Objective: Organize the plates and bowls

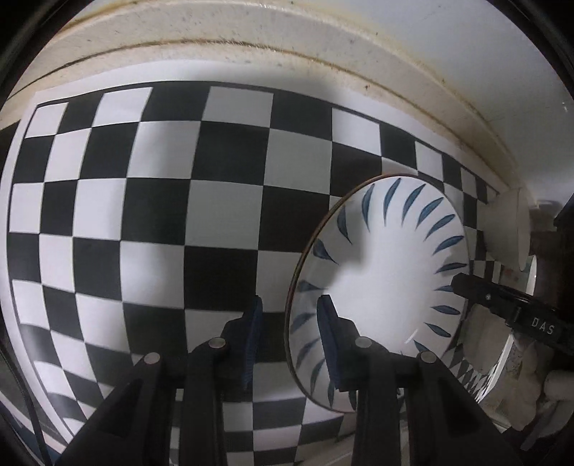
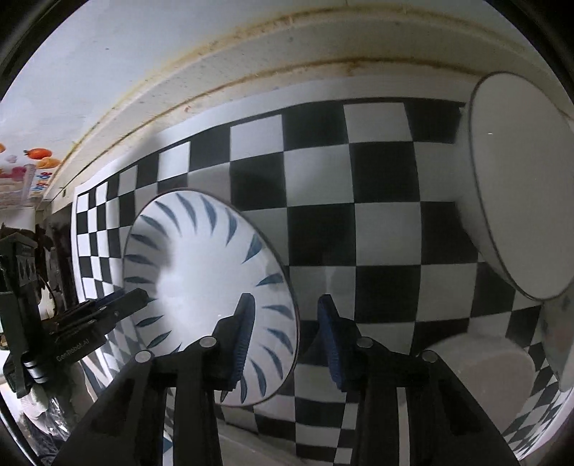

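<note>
The blue-leaf plate (image 1: 380, 286) lies on the checkered mat (image 1: 161, 215), its rim between the parted fingers of both the left gripper (image 1: 290, 340) and right gripper (image 2: 287, 344), neither pressing it. White bowls (image 2: 516, 186) crowd the right; bare mat lies open leftward to the counter's ledge (image 1: 251, 32).

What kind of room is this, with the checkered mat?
Probably a home kitchen counter. A blue-leaf plate and a white bowl sit on a checkered mat, against a stained cream ledge and wall.
</note>
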A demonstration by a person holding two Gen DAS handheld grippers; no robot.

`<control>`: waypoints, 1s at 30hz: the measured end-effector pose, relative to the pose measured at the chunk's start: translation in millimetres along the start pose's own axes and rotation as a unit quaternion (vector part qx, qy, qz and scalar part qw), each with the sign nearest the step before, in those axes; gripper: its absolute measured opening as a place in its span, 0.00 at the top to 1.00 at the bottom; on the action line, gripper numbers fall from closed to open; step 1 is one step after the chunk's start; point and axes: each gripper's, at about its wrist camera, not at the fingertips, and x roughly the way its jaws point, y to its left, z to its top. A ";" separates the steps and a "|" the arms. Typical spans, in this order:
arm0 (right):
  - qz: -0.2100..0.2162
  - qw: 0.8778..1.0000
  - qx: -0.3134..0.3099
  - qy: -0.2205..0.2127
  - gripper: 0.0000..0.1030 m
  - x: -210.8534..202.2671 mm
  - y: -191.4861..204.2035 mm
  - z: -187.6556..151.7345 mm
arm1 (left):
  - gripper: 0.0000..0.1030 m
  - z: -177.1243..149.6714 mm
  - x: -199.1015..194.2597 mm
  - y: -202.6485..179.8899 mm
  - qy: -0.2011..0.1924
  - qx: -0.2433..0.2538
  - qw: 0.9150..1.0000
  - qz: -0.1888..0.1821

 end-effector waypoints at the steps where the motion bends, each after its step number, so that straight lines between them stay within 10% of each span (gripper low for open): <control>1: 0.003 1.000 0.000 0.000 0.67 1.9 -0.5 0.7 | 0.77 -0.1 0.9 -0.1 -0.003 0.000 1.000 -0.004; 5: 0.003 1.000 -0.002 0.001 0.86 9.3 -0.8 3.5 | 0.86 -2.3 -0.1 -5.3 -0.012 0.008 1.000 -0.012; 30: 0.022 0.999 -0.020 -0.035 0.88 -47.8 17.3 -67.6 | 0.86 -72.9 -51.4 -38.7 -0.062 0.025 0.998 0.001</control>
